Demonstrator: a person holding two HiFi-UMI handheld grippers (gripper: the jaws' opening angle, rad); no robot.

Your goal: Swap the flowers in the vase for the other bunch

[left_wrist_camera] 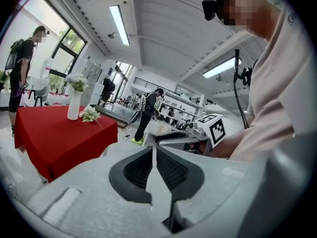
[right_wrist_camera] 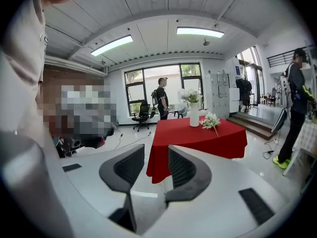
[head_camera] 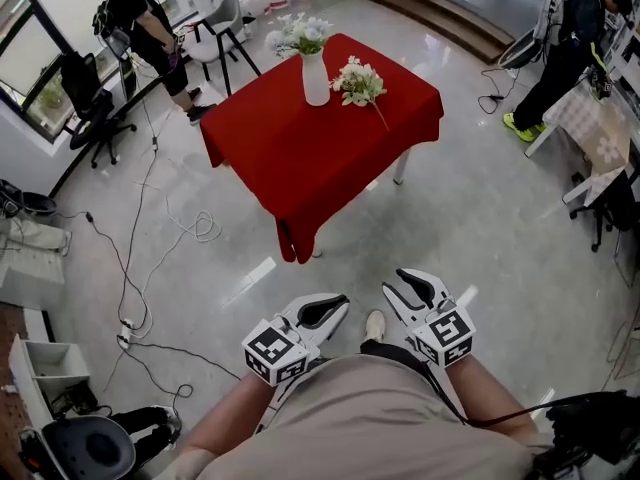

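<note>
**Flowers in vase, spare bunch beside it, claws well short of both**

Nearest, down at the waist: left claw (head_camera: 342, 302) pinched shut on nothing, pads pressed together in the left gripper view. Just beside it, right claw (head_camera: 398, 280) spread wide, also empty, with only distant red cloth showing through the gap.

Farther out: pale floor (head_camera: 470, 218), cables (head_camera: 140, 268) trailing off to the left. Then table (head_camera: 320, 168) under the red cloth, well apart from both claws.

On the table, toward its far side: white vase (head_camera: 316, 78), upright, narrow, with flowers (head_camera: 300, 33) standing in its mouth. Just to the right of the vase: bunch (head_camera: 357, 80), lying flat, a thin stem trailing toward the near right edge.

Handling, as a judgement only:
- Probably light, both bundles; heads soft and easily crushed, stems thin but likely stiff enough to lift as one.
- Best taken at the gathered stems just above the vase's mouth, never at the blooms, then drawn straight up.
- Tall and slim, so likely tippy and perhaps breakable: worth steadying the vase at mid-body with the other claw.
- For the bunch, grip low on the stem, below the heads.

No step begun; approach needed first.
</note>
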